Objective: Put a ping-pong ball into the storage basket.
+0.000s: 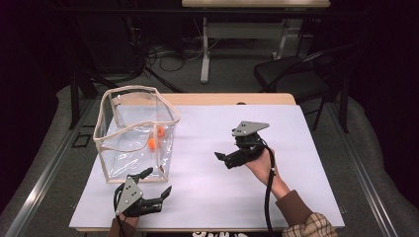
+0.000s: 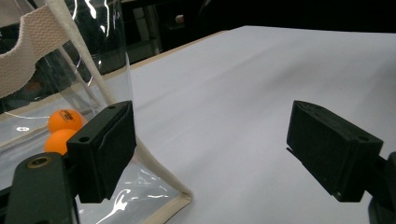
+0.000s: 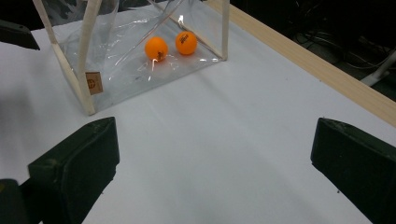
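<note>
A clear plastic bag (image 1: 114,148) with beige trim stands open on the left of the white table cover (image 1: 237,197). Two orange balls (image 1: 159,131) (image 1: 151,143) lie on its floor near the right wall. My left gripper (image 1: 158,181) is open just in front of the bag's near right corner, holding nothing. In the left gripper view the left gripper (image 2: 217,149) has one jaw against the bag's corner seam (image 2: 182,198), with the balls (image 2: 65,120) behind. My right gripper (image 1: 232,157) is open at mid-table and points at the bag. The right gripper view shows the right gripper (image 3: 215,158), both balls (image 3: 156,48) (image 3: 186,42) and the bag's trim (image 3: 88,93).
The wooden table edge (image 1: 222,98) runs along the far side. A black chair (image 1: 291,74) and another table (image 1: 254,4) stand beyond it, with cables on the floor. The cover is bare to the right of the bag.
</note>
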The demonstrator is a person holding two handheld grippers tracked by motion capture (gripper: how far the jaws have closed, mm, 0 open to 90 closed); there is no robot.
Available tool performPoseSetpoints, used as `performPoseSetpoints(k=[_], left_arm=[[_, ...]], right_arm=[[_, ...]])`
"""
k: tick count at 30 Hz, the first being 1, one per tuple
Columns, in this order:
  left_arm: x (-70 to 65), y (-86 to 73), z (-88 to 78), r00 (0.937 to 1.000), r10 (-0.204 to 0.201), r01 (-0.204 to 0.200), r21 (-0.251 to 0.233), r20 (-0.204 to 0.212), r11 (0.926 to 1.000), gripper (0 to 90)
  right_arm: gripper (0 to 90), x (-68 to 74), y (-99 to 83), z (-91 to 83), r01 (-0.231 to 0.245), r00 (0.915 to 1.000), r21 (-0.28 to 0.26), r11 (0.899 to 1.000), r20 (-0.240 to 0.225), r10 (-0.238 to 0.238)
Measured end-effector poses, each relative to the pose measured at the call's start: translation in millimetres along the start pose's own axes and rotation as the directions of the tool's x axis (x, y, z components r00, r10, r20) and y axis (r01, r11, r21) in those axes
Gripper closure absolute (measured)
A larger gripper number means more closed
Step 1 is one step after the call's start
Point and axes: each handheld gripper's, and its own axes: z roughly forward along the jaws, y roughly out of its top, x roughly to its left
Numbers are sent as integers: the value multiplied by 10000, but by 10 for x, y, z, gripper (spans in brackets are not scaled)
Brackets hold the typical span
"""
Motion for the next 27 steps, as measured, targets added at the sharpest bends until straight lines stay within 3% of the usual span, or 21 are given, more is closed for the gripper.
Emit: performPoseSetpoints(k=[18,19,27], left_arm=[[-6,2,2,10000,6,-6,15,17,10000,158],[-6,2,2,10000,6,-6,15,17,10000,158],[-8,2,8,10000,4,-4,33,32,10000,158]], right_arm=[[6,71,-341,-231,-32,9997,-388,9992,254,42],[6,126,-461,-288,105,9995,-486,9988,290,-91],[7,163,-582,-347,188,9989,-570,9982,449,-162]])
